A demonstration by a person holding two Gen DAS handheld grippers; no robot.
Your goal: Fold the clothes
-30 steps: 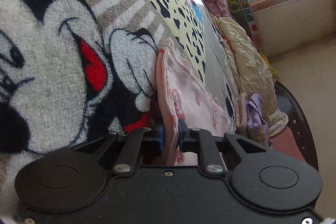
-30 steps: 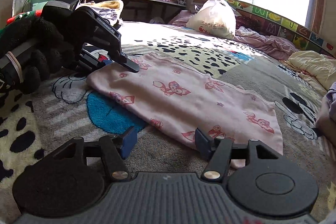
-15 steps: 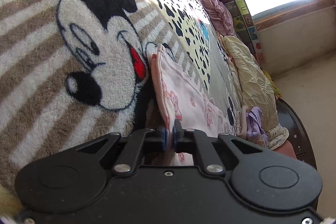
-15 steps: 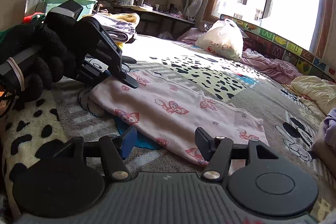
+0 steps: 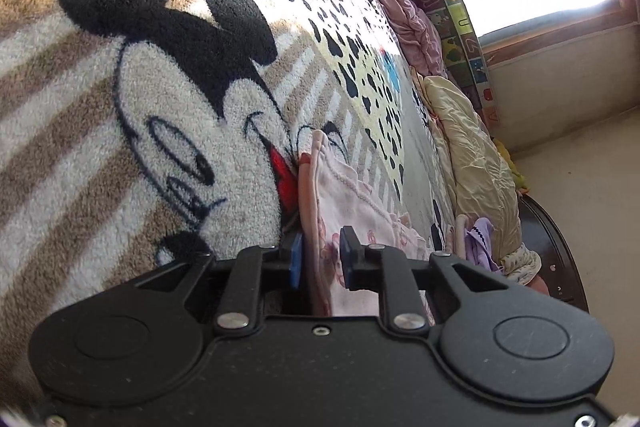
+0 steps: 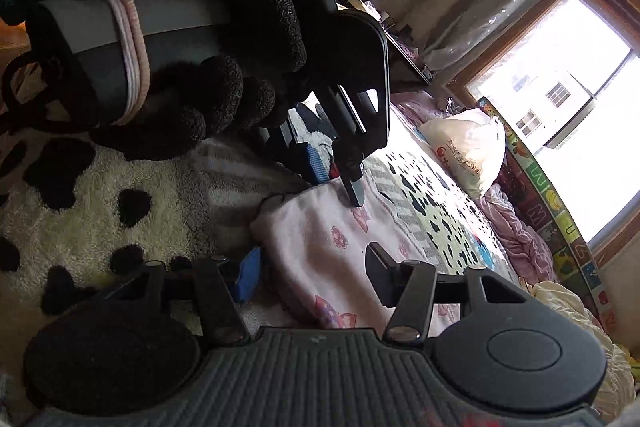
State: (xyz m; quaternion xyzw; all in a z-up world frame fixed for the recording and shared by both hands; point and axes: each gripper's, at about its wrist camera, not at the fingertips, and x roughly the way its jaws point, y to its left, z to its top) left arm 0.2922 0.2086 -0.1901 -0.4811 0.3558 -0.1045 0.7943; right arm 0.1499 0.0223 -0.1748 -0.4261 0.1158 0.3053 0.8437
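- The pink garment, printed with small figures, lies flat on the blanket covering the bed. Its long axis runs away from both cameras toward the window end; the near edge is a doubled fold.
- The left gripper straddles that near edge. Its jaws are opening, the blue pads standing off the cloth, so I judge it is letting go after laying a fold.
- The right gripper sits at the same end, jaws closing around the near corner; the pads do not yet press on the cloth.
- A gloved hand carries the left gripper just above the garment.
- Next, probably: pinch the corner firmly through both layers and carry it lengthwise toward the far end.
- Beyond lie a white bag and rumpled bedding.
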